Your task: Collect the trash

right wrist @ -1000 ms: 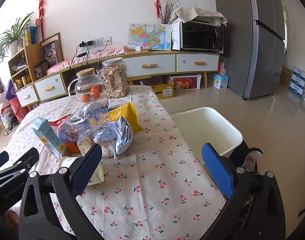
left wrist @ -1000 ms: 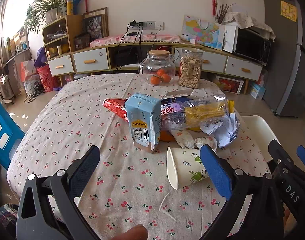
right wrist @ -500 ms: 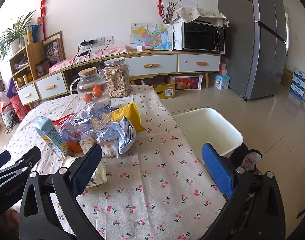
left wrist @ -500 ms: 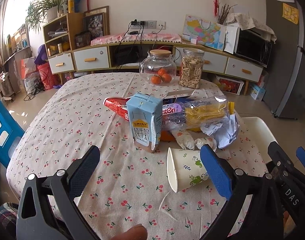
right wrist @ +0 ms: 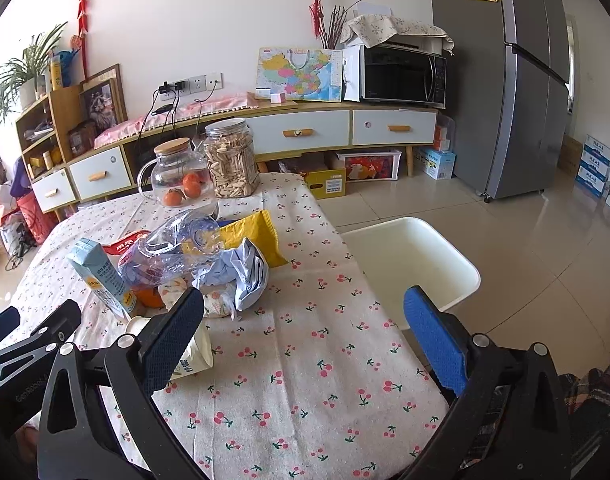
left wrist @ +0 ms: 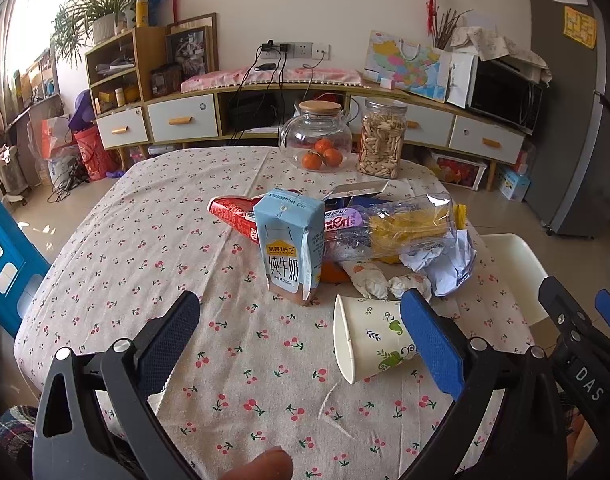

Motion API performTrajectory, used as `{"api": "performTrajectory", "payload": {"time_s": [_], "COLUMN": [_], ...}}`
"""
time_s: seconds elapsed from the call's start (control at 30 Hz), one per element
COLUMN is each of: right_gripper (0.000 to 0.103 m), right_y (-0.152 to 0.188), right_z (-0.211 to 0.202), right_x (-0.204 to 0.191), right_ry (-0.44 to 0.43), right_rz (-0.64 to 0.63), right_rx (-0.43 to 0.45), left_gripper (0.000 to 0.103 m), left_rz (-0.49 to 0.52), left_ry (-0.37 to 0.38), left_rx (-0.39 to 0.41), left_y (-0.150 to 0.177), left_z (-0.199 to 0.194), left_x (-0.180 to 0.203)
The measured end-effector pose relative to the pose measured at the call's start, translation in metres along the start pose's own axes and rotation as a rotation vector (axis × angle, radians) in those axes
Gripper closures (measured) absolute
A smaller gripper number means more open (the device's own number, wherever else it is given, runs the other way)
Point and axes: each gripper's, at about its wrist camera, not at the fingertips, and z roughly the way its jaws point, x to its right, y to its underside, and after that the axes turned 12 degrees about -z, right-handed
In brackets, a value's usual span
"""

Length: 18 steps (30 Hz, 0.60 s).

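A pile of trash lies on the cherry-print tablecloth (left wrist: 153,248): an upright blue milk carton (left wrist: 291,250), a tipped paper cup (left wrist: 369,340), a crushed clear plastic bottle (left wrist: 389,228), a red wrapper (left wrist: 233,212), crumpled paper (left wrist: 445,260) and tissue wads (left wrist: 409,284). My left gripper (left wrist: 299,338) is open and empty, just short of the carton and cup. My right gripper (right wrist: 303,330) is open and empty above the table's right part. The carton (right wrist: 101,276), bottle (right wrist: 173,248), yellow bag (right wrist: 253,236) and cup (right wrist: 195,354) show left in the right wrist view.
A white bin (right wrist: 417,256) stands on the floor beside the table's right edge; it also shows in the left wrist view (left wrist: 513,260). A glass jar of oranges (left wrist: 317,140) and a jar of snacks (left wrist: 381,140) stand at the table's far side. A blue chair (left wrist: 5,256) is left.
Both grippers have drifted slightly; the views shift a little. Nothing was taken hold of, and the trash has not moved.
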Motion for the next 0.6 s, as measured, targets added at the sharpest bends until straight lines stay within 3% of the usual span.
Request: {"api": "performTrajectory", "payload": {"time_s": [0.6], "right_gripper": [0.007], "right_y": [0.003], "right_z": [0.011], "right_x": [-0.005], "right_ry": [-0.014], "right_rz": [0.0], "right_rx": [-0.013], "left_gripper": [0.006], "left_rz": [-0.002], "left_ry": [-0.019], "left_rx": [-0.045], "left_y": [0.003], "left_z": [0.013], "left_x": [-0.002]}}
